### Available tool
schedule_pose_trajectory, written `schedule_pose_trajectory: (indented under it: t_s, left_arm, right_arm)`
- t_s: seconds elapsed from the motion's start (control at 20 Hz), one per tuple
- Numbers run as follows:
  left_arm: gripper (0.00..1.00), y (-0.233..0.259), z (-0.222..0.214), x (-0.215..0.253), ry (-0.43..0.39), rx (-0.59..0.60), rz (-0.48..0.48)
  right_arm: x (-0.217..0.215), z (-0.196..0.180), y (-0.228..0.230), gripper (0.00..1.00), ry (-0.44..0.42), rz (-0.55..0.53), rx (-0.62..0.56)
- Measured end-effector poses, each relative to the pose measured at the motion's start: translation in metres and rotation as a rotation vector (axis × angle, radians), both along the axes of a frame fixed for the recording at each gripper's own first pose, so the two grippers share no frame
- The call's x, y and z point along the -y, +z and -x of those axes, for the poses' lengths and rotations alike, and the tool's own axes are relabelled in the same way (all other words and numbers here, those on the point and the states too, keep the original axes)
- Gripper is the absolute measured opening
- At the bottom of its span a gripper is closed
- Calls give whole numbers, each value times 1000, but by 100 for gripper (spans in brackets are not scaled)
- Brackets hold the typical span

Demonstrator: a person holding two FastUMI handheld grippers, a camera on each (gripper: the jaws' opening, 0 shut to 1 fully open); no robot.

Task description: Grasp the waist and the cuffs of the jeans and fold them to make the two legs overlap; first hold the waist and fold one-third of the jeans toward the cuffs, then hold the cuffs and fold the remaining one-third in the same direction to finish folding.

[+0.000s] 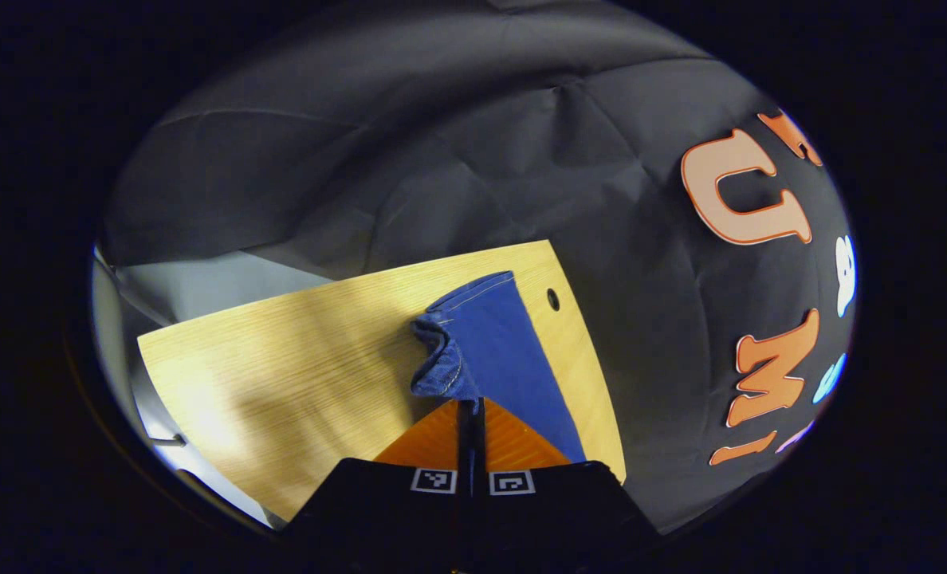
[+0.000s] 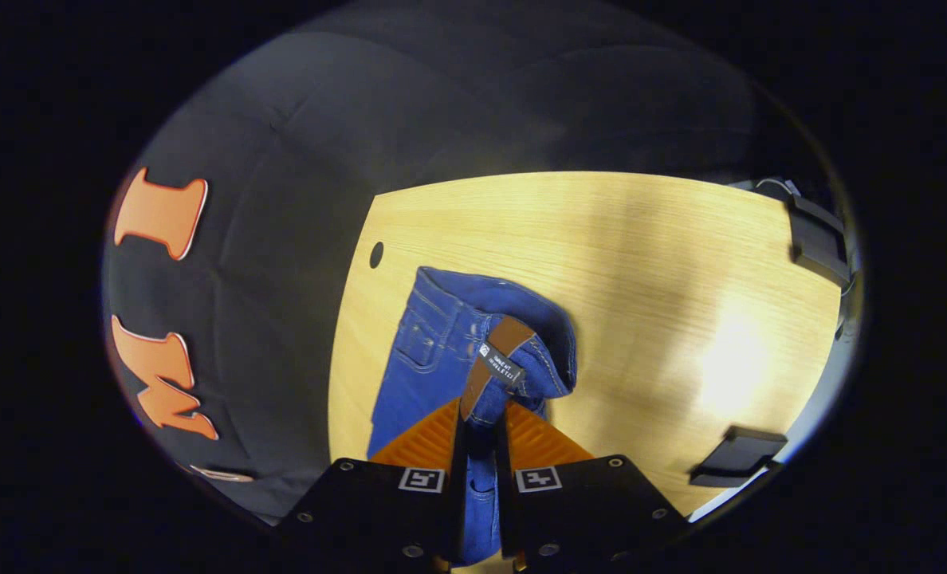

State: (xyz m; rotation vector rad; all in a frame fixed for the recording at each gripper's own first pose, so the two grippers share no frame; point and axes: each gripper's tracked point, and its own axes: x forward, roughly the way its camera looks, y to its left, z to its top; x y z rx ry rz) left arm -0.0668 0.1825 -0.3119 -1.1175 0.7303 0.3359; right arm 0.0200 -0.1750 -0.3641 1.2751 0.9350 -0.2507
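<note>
Your left gripper (image 1: 470, 410) is clamped on the cuff end of the jeans (image 1: 485, 351): in the left gripper view its two fingers stand pressed almost together, with a bunched fold of denim pinched at their tips. From there the leg runs flat and smooth away across the wooden table (image 1: 282, 359), ending in a stitched hem just beside the small round hole (image 1: 553, 300) near the table's edge.

Your right gripper (image 2: 480, 430) grips the waist end. In the right gripper view the denim passes down between its fingers, which press on it from both sides, and the waistband rises above the tips in a crumpled loop (the brown leather patch (image 2: 496, 359) and a small dark tag sit right on top of it). A back pocket (image 2: 422, 339) lies to the left of that loop, flat on the table (image 2: 641, 279).

Two dark flat objects (image 2: 736, 454) sit along the table's far and near edges on the right side of that view; what they are you cannot tell.
</note>
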Motion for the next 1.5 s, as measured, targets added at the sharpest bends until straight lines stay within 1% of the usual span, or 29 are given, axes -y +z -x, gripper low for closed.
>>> schedule_pose_trajectory:
  t_s: [0.1,0.3,0.4,0.45,0.5,0.55,0.7,0.8,0.9,1.0,1.1,1.2,1.35,1.45,1.5]
  left_arm:
    - [1,8,-15,0,-23,14,-23]
    - [1,27,-49,4,-48,29,-34]
    - [0,39,-78,-3,-33,50,-63]
    - [2,42,-91,-6,-28,50,-73]
    - [0,37,-101,-5,-43,45,-88]
    - [2,33,-112,-2,-63,38,-84]
    - [1,17,-146,6,-121,1,-85]
    - [0,8,-170,5,-136,-15,-93]
    - [1,-7,-187,-4,-129,-39,-107]
    - [1,-20,-197,-7,-124,-83,-112]
    - [1,-33,-206,-7,-137,-120,-114]
    - [0,-46,-217,-5,-166,-154,-118]
    - [1,-66,-221,-3,-219,-223,-161]
    - [3,-69,-230,1,-236,-222,-172]
    - [10,-67,-235,4,-246,-200,-179]
  right_arm:
    - [-4,-16,9,18,24,6,29]
    - [-19,-54,29,17,65,-16,77]
    - [-22,-70,38,17,86,-18,90]
    - [-22,-78,38,18,98,-9,92]
    - [-23,-85,35,18,101,-5,87]
    - [-24,-93,34,17,100,-2,87]
    - [-29,-109,27,16,92,28,57]
    - [-33,-125,23,15,88,41,38]
    - [-38,-145,19,16,85,53,23]
    - [-44,-164,15,16,94,78,12]
    - [-48,-182,6,16,111,118,-10]
    - [-55,-197,-1,16,115,126,-32]
    - [-62,-204,-11,15,117,126,-76]
    - [-66,-209,-17,15,108,111,-98]
    - [-67,-209,-15,16,104,94,-92]
